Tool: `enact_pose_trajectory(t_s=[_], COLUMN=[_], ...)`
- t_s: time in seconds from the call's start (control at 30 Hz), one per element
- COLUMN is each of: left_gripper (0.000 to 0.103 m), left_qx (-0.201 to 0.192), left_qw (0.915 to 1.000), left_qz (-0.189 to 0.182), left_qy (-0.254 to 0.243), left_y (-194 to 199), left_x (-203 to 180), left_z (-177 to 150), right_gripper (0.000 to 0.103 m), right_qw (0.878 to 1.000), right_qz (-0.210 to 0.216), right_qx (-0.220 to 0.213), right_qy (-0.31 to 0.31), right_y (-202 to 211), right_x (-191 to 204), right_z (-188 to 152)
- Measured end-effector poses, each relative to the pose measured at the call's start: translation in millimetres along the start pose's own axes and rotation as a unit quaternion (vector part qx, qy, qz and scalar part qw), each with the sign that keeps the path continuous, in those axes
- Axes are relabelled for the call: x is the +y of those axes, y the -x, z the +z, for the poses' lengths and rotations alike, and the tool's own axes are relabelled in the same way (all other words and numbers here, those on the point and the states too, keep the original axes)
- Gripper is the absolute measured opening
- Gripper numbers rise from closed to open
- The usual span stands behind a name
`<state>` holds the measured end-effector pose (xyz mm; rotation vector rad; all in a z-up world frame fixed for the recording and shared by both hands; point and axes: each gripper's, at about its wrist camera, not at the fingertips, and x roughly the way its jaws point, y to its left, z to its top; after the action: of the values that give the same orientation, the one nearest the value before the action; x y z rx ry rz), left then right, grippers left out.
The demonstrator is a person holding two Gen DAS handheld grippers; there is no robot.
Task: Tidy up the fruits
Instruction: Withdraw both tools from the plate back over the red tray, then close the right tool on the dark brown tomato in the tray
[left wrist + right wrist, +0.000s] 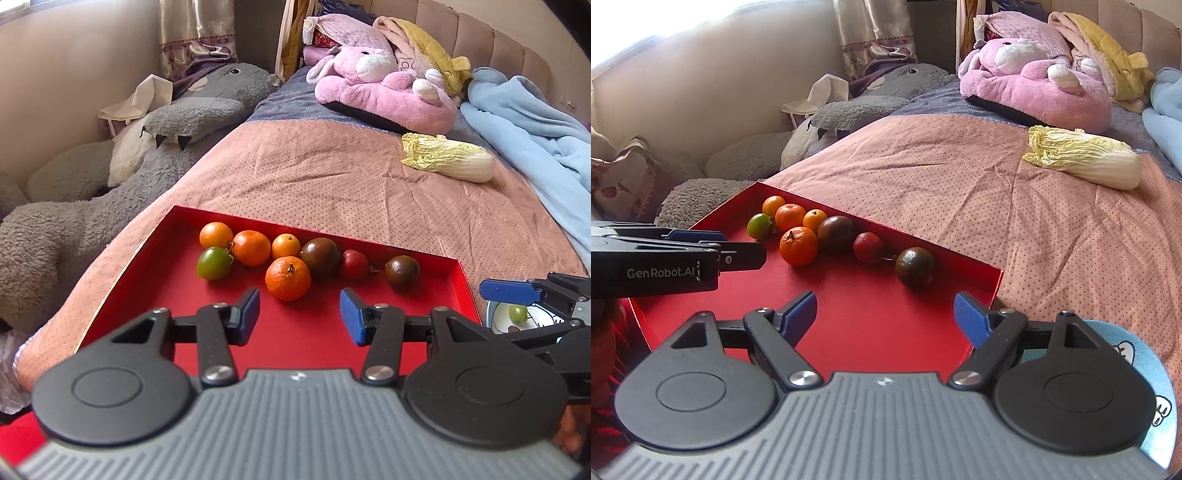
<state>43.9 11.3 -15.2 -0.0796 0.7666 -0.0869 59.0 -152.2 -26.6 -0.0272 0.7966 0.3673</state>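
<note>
Left wrist view: the left tongs (299, 312) hang over the near floor of a shallow red rectangular tray (155, 266), jaws wide apart with nothing between them. The tray lies on a pink dotted quilt (314, 177) covering the bed. Eight fruits cluster toward the tray's far wall: a small orange citrus (216, 235) at far left, a green round fruit (213, 262) just in front of it, a larger orange mandarin (251, 247), a second small orange citrus (286, 246), a large orange mandarin with a stem scar (288, 278) nearest the tongs, a dark brown-purple round fruit (320, 256) touching it, a small red fruit (354, 263), and a second dark brown round fruit (402, 273) apart at right. To the right of the tray, a white bowl with a blue rim (498, 317) holds one small green fruit (518, 313); the right tongs (524, 295) reach above this bowl.

Right wrist view: the right tongs (884, 314) have their jaws wide apart and hold nothing, above the tray's near right part. The blue outer wall of the bowl (1160, 373) shows at lower right.

Background: a pale yellow napa cabbage (448, 157), a pink plush rabbit (384, 88), a grey plush toy (147, 155) and a light blue blanket (532, 125).
</note>
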Motion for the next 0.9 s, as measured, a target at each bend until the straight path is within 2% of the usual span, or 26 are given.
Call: enact_pose_trajectory(t_s=[0.37,0.47,0.53,0.6,0.7,0.9], left_gripper=[0.051,0.051,0.051,0.051,0.051,0.051], left_qx=[0.013,0.016,0.017,0.016,0.02,0.028], left_qw=[0.9995,0.9991,0.9991,0.9991,0.9991,0.9989], left_qz=[0.011,0.012,0.013,0.013,0.012,0.01], left_qy=[0.027,0.036,0.036,0.036,0.036,0.036], left_y=[-6.5,-7.9,-8.4,-8.6,-10.6,-17.0], left_x=[9.3,11.9,11.8,11.9,12.0,11.1], left_z=[0.9,1.6,1.6,1.9,2.3,2.8], right_gripper=[0.085,0.084,0.082,0.072,0.066,0.062], right_qw=[1.0,0.999,0.999,0.999,0.999,0.998], right_qz=[0.004,-0.009,-0.015,-0.021,-0.038,-0.052], right_qx=[0.0,0.0,0.001,0.006,0.015,0.023], right_qy=[0.012,0.032,0.033,0.032,0.028,0.013], right_y=[-24.8,-35.4,-42.2,-49.6,-61.8,-80.4], right_x=[8.7,14.4,14.1,12.0,5.6,-5.9], right_z=[11.2,15.6,16.9,16.6,14.7,14.6])
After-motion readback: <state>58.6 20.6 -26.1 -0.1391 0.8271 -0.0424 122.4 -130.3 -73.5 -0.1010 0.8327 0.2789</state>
